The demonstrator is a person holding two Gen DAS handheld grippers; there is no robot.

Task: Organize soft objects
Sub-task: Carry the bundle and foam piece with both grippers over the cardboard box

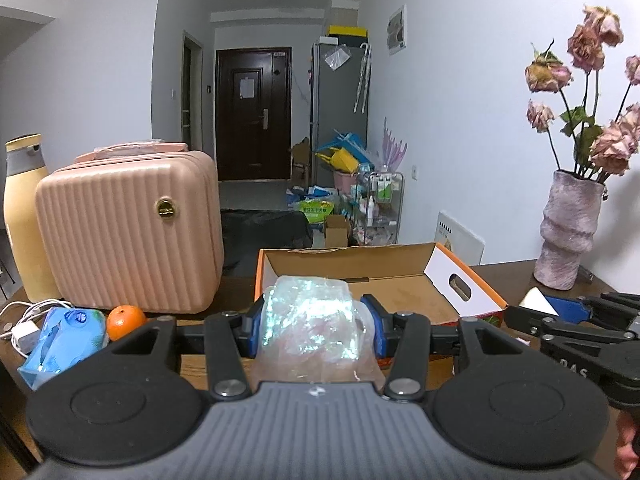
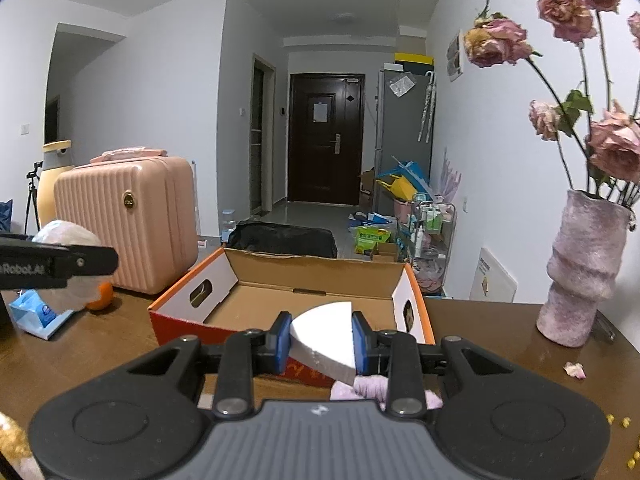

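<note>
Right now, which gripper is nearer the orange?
Left. The left gripper, holding a plastic bundle, is right beside the orange; the right gripper, clamped on white foam, sits before the box, farther off.

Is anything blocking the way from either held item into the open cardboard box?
Nothing visible. The left tongs grip a plastic-wrapped bundle, the right tongs a white foam wedge; the cardboard box lies open and empty just ahead.

Soft, even indoor light; sharp focus, fisheye bending and dark corners.
</note>
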